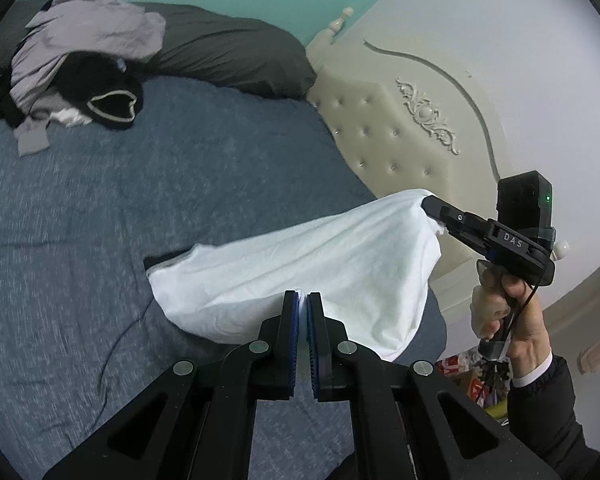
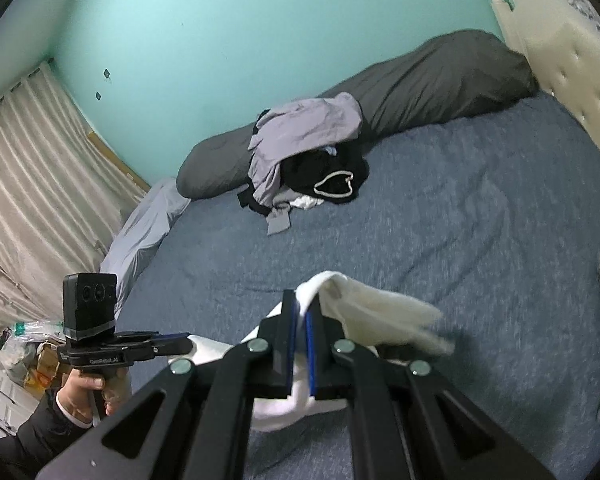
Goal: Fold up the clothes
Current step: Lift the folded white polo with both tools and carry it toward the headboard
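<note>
A home bedroom: a bed (image 2: 480, 216) with blue cover, tufted headboard (image 1: 380, 128), grey pillow (image 2: 440, 80), curtains (image 2: 32, 184), teal wall (image 2: 240, 40).

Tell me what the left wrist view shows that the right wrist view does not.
Only the left wrist view shows the headboard's carved ornament and the white garment spread between both grippers. Only the right wrist view shows the curtain and a light grey pillow. Both show the clothes pile, the dark pillow and the blue bedcover.
</note>
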`<state>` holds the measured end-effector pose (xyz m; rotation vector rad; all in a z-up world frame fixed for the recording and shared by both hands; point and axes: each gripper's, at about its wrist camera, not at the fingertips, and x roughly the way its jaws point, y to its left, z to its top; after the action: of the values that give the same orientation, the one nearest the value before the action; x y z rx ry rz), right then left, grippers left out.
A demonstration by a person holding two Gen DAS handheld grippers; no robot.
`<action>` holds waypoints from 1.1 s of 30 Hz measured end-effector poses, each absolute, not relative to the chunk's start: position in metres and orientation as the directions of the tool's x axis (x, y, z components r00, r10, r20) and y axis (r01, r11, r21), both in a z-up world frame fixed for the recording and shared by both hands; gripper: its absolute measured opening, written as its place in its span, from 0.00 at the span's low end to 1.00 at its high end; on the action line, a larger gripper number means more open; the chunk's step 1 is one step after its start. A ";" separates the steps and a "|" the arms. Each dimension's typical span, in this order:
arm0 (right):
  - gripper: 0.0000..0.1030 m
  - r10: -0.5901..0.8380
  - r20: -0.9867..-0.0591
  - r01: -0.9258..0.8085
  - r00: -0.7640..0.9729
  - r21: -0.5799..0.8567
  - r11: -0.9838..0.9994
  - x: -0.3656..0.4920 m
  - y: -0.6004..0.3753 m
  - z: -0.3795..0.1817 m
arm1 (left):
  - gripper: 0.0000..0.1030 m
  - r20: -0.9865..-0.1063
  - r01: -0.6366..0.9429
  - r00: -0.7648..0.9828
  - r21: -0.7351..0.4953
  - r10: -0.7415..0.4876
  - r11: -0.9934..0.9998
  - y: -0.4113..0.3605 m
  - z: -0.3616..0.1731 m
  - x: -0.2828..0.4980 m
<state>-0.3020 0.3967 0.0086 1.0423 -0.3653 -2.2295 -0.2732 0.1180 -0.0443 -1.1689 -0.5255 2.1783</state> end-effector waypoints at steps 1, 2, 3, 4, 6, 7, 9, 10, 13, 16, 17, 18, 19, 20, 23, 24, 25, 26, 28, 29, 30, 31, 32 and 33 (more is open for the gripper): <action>0.04 -0.654 -0.583 0.436 -0.483 0.488 -0.756 -0.305 0.398 0.013 | 0.04 -0.602 -0.326 -0.428 -0.592 0.674 -0.737 0.120 -0.041 -0.278; 0.04 -0.651 -0.582 0.436 -0.487 0.484 -0.758 -0.309 0.400 0.017 | 0.04 -0.600 -0.331 -0.428 -0.592 0.676 -0.735 0.122 -0.038 -0.282; 0.04 -0.649 -0.581 0.436 -0.491 0.481 -0.760 -0.312 0.402 0.021 | 0.04 -0.598 -0.334 -0.427 -0.592 0.678 -0.733 0.124 -0.035 -0.287; 0.04 -0.648 -0.578 0.435 -0.495 0.481 -0.761 -0.316 0.405 0.024 | 0.04 -0.597 -0.337 -0.423 -0.595 0.682 -0.730 0.126 -0.033 -0.290; 0.04 -0.647 -0.574 0.432 -0.503 0.482 -0.763 -0.322 0.411 0.031 | 0.04 -0.595 -0.345 -0.417 -0.595 0.687 -0.726 0.131 -0.028 -0.299; 0.04 -0.647 -0.571 0.429 -0.505 0.485 -0.762 -0.326 0.415 0.035 | 0.04 -0.595 -0.349 -0.413 -0.595 0.689 -0.724 0.134 -0.025 -0.303; 0.04 -0.640 -0.572 0.426 -0.513 0.477 -0.769 -0.332 0.421 0.041 | 0.04 -0.597 -0.360 -0.407 -0.591 0.691 -0.722 0.142 -0.018 -0.310; 0.04 -0.637 -0.572 0.422 -0.517 0.478 -0.771 -0.336 0.426 0.044 | 0.04 -0.599 -0.366 -0.404 -0.586 0.691 -0.723 0.148 -0.015 -0.314; 0.04 -0.626 -0.572 0.409 -0.530 0.473 -0.780 -0.345 0.440 0.052 | 0.04 -0.596 -0.380 -0.398 -0.585 0.698 -0.716 0.164 -0.008 -0.326; 0.04 -0.615 -0.569 0.397 -0.546 0.471 -0.788 -0.354 0.460 0.060 | 0.04 -0.589 -0.392 -0.389 -0.590 0.709 -0.706 0.185 -0.001 -0.339; 0.04 -0.611 -0.568 0.392 -0.551 0.470 -0.791 -0.357 0.467 0.063 | 0.04 -0.587 -0.396 -0.384 -0.592 0.713 -0.702 0.194 0.001 -0.342; 0.04 -0.607 -0.567 0.386 -0.557 0.470 -0.794 -0.360 0.476 0.066 | 0.04 -0.586 -0.400 -0.378 -0.595 0.717 -0.697 0.203 0.003 -0.346; 0.04 -0.603 -0.566 0.383 -0.562 0.468 -0.796 -0.363 0.484 0.070 | 0.04 -0.584 -0.404 -0.373 -0.597 0.721 -0.693 0.212 0.005 -0.350; 0.04 -0.599 -0.565 0.379 -0.567 0.467 -0.799 -0.366 0.492 0.073 | 0.04 -0.583 -0.408 -0.368 -0.599 0.725 -0.689 0.221 0.007 -0.354; 0.04 -0.584 -0.567 0.365 -0.581 0.460 -0.810 -0.374 0.518 0.084 | 0.04 -0.577 -0.415 -0.349 -0.611 0.738 -0.674 0.251 0.014 -0.367; 0.04 -0.578 -0.569 0.358 -0.586 0.458 -0.814 -0.377 0.527 0.087 | 0.04 -0.576 -0.417 -0.343 -0.615 0.742 -0.669 0.262 0.016 -0.372; 0.04 -0.571 -0.569 0.351 -0.591 0.455 -0.818 -0.380 0.537 0.091 | 0.04 -0.574 -0.419 -0.336 -0.619 0.747 -0.664 0.272 0.019 -0.376; 0.04 -0.565 -0.571 0.345 -0.596 0.452 -0.822 -0.382 0.546 0.094 | 0.04 -0.572 -0.421 -0.331 -0.623 0.751 -0.660 0.282 0.021 -0.381; 0.04 -0.551 -0.573 0.333 -0.607 0.447 -0.830 -0.387 0.565 0.101 | 0.04 -0.570 -0.423 -0.319 -0.629 0.757 -0.652 0.304 0.027 -0.392; 0.04 -0.545 -0.574 0.327 -0.611 0.444 -0.834 -0.390 0.576 0.104 | 0.04 -0.569 -0.424 -0.313 -0.633 0.760 -0.648 0.316 0.030 -0.398; 0.04 -0.538 -0.575 0.320 -0.616 0.441 -0.839 -0.394 0.587 0.108 | 0.04 -0.568 -0.425 -0.308 -0.636 0.763 -0.644 0.326 0.032 -0.403; 0.04 -0.531 -0.576 0.314 -0.621 0.438 -0.843 -0.398 0.598 0.111 | 0.04 -0.567 -0.426 -0.303 -0.638 0.766 -0.641 0.337 0.035 -0.408; 0.04 -0.525 -0.576 0.307 -0.626 0.437 -0.845 -0.402 0.609 0.114 | 0.04 -0.567 -0.427 -0.299 -0.640 0.768 -0.639 0.347 0.037 -0.414; 0.04 -0.519 -0.576 0.299 -0.631 0.437 -0.848 -0.407 0.620 0.117 | 0.04 -0.567 -0.427 -0.295 -0.642 0.769 -0.637 0.358 0.039 -0.420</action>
<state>-0.4067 0.6201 0.1168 0.9976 -0.4177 -2.4495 -0.4200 0.3582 0.0390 -1.1591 -0.4796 1.9956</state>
